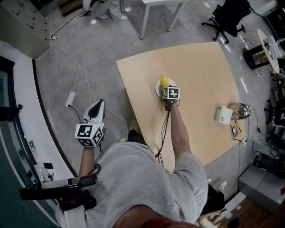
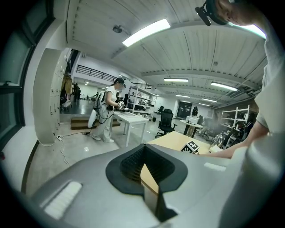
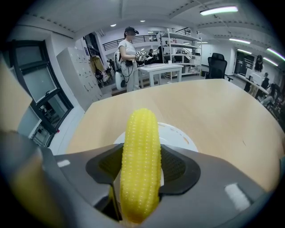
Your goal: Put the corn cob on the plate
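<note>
A yellow corn cob (image 3: pixel 140 160) stands upright between the pads of my right gripper (image 3: pixel 141 176), which is shut on it. Just beyond and below the cob lies the white plate (image 3: pixel 181 136) on the wooden table (image 3: pixel 213 111). In the head view the corn cob (image 1: pixel 164 81) is held over the plate (image 1: pixel 158 89) by the right gripper (image 1: pixel 166 86), near the middle of the table (image 1: pixel 200 75). My left gripper (image 1: pixel 98 105) hangs off the table's left side above the grey floor; its jaws (image 2: pixel 147 171) look shut with nothing between them.
A white box (image 1: pixel 223 114), a shiny metal item (image 1: pixel 241 110) and a mouse (image 1: pixel 234 131) sit at the table's right edge. A power strip (image 1: pixel 70 99) and cables lie on the floor. An office chair (image 1: pixel 229 18) and a white table (image 1: pixel 160 13) stand beyond.
</note>
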Demonstrator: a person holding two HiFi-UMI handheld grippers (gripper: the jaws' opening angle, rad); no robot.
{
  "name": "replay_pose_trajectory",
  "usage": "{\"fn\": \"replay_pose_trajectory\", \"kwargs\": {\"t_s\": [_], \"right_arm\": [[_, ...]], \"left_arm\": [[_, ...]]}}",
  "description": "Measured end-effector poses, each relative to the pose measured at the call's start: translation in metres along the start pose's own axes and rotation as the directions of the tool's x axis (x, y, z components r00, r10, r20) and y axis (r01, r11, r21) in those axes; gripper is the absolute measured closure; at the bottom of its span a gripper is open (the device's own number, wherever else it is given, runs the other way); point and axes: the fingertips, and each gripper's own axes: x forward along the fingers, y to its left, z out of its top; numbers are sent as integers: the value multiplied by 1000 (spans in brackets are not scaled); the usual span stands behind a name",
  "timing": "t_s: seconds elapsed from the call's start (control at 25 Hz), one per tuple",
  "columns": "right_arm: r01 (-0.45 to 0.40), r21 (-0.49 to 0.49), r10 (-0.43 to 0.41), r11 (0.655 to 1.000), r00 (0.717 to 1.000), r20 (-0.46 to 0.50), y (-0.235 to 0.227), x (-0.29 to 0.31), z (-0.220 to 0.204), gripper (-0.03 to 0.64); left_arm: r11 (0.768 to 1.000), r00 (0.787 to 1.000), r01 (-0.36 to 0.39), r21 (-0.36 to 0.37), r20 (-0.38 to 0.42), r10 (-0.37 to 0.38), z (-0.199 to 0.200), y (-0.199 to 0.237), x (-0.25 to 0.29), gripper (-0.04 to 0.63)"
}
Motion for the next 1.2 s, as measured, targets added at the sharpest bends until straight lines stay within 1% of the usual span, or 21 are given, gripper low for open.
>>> {"fn": "replay_pose_trajectory", "kwargs": {"t_s": [0.28, 0.64, 0.76, 0.92, 1.2], "right_arm": [[10, 15, -10, 1000, 1000, -19, 0, -1, -3, 362], [16, 11, -16, 1000, 999, -29, 0, 5, -5, 360], [24, 3, -23, 1000, 1000, -18, -1, 5, 0, 359], [27, 36, -27, 999, 999, -18, 1, -2, 2, 359], [25, 10, -25, 1000, 999, 32, -6, 0, 8, 360]], "left_arm": [[1000, 1000, 1, -3, 0, -1, 0, 0, 0, 575], [1000, 1000, 3, -2, 0, -3, -2, 1, -1, 577], [1000, 1000, 2, -2, 2, -2, -2, 1, -1, 575], [1000, 1000, 1, -5, 4, -1, -2, 1, -1, 575], [1000, 1000, 13, -2, 10, -13, -4, -1, 0, 575]]}}
